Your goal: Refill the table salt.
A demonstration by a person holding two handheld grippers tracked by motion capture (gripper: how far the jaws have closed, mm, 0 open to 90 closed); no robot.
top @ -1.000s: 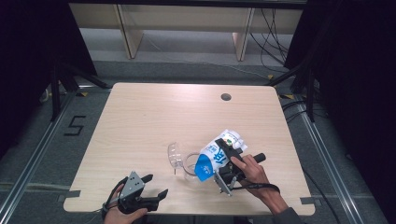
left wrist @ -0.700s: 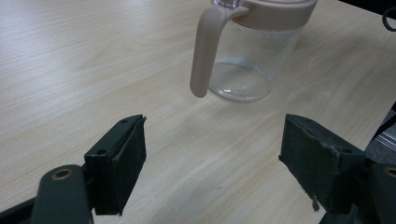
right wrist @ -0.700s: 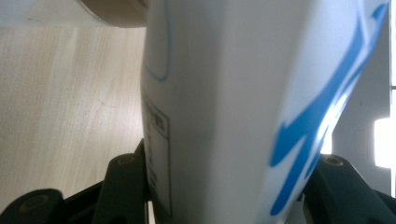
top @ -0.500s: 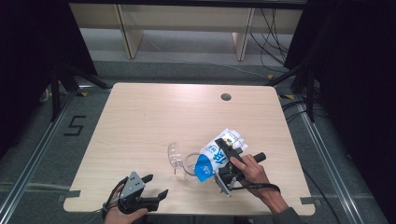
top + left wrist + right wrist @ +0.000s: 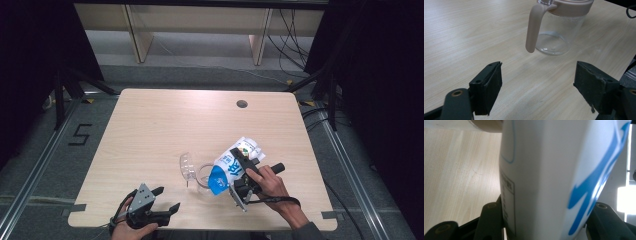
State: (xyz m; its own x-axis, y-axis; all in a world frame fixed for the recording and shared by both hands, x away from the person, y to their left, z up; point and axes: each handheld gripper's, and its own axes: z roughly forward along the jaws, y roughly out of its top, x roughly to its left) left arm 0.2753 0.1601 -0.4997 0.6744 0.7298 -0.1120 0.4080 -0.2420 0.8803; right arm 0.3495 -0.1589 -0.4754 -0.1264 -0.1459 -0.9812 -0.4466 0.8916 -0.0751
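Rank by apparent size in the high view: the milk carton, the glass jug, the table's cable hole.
1. Milk carton, tilted in the right gripper.
2. Glass jug, close to the carton; partly hidden, so unsure.
3. Cable hole, clearly smallest.

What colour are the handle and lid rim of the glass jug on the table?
A pale pinkish beige handle and lid rim; the left gripper view shows them best.

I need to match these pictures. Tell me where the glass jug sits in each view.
High view: the jug stands low of centre on the table, just left of the tilted carton.
Left gripper view: top centre, beyond the open jaws, handle on its left.
Right gripper view: a strip of tan rim at the top edge, left of the carton.
Shared landmark: the jug's tan rim.
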